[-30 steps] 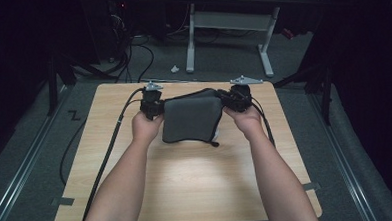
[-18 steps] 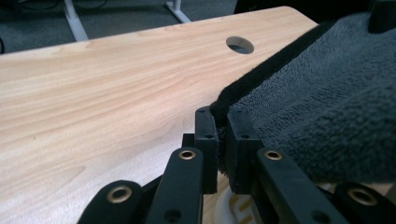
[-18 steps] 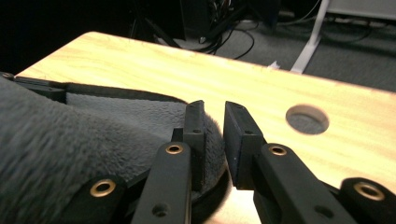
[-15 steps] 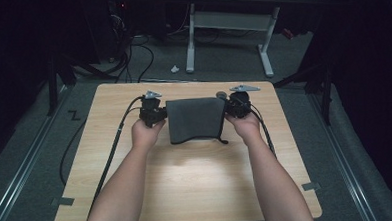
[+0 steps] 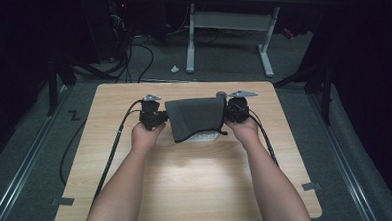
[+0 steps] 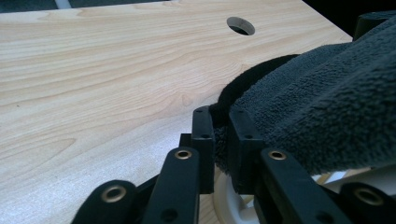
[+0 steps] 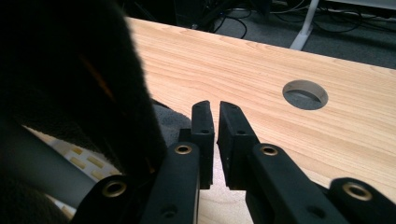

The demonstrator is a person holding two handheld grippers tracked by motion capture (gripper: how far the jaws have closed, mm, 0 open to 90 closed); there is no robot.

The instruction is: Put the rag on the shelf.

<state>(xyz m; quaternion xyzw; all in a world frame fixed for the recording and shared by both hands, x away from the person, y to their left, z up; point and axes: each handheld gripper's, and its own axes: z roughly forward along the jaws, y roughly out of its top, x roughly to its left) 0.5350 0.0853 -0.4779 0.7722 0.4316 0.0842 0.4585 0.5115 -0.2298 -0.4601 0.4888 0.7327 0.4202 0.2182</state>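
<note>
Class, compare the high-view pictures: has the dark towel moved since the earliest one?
Yes. The dark towel has sunk and spread flatter over the white object toward the table, judged against the table's far edge.

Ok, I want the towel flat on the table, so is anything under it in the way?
Yes. A white plastic thing lies on the table under the towel, peeking out below its near edge. The towel would rest on that, not flat on the wood.

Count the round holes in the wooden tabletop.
1. The left gripper view shows one round hole near the table's far edge; the right gripper view shows one, likely the same. The dark towel may hide others.
</note>
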